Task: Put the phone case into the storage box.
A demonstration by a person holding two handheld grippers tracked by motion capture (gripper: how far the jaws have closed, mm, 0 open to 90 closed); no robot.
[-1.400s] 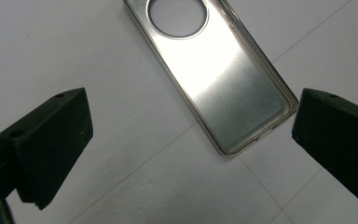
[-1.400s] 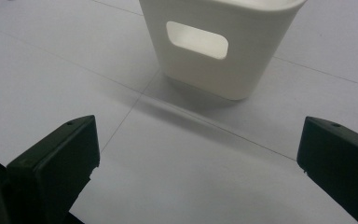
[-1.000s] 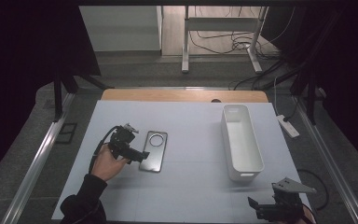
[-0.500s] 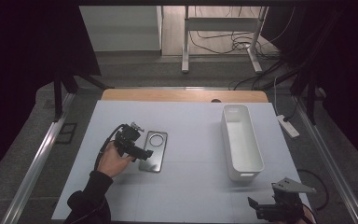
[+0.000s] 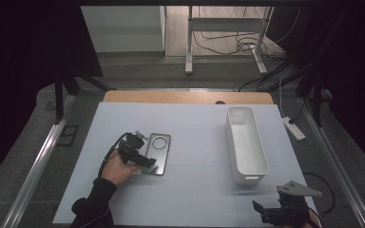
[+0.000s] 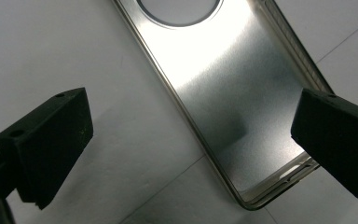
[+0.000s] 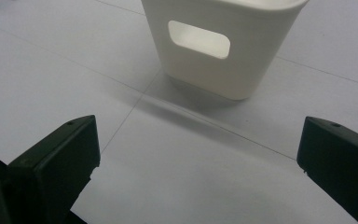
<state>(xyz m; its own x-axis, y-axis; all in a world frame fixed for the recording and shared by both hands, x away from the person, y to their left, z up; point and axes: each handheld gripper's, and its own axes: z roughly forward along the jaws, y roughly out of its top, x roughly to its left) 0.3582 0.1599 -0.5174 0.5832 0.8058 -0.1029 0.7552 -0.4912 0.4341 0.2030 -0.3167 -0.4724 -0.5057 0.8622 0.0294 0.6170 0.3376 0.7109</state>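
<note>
A dark, glossy phone case (image 5: 157, 153) with a round camera cutout lies flat on the white table (image 5: 195, 142), left of centre. My left gripper (image 5: 145, 160) hovers just over the case's near left corner, open. In the left gripper view the case (image 6: 233, 93) runs between the two spread jaws, with its lower corner between them and nothing gripped. My right gripper (image 5: 266, 213) rests at the table's near right edge, open; in its own view the jaws stand wide apart and face the end of a white bin (image 7: 221, 44).
The long white bin (image 5: 246, 142) stands lengthwise on the right half of the table, with a handle cutout (image 7: 199, 39) in its near end. A wooden strip (image 5: 185, 97) borders the far edge. Metal rails flank both sides.
My left gripper has moved right and slightly forward, from beside the case to over its near left corner. The right gripper has stayed put.
</note>
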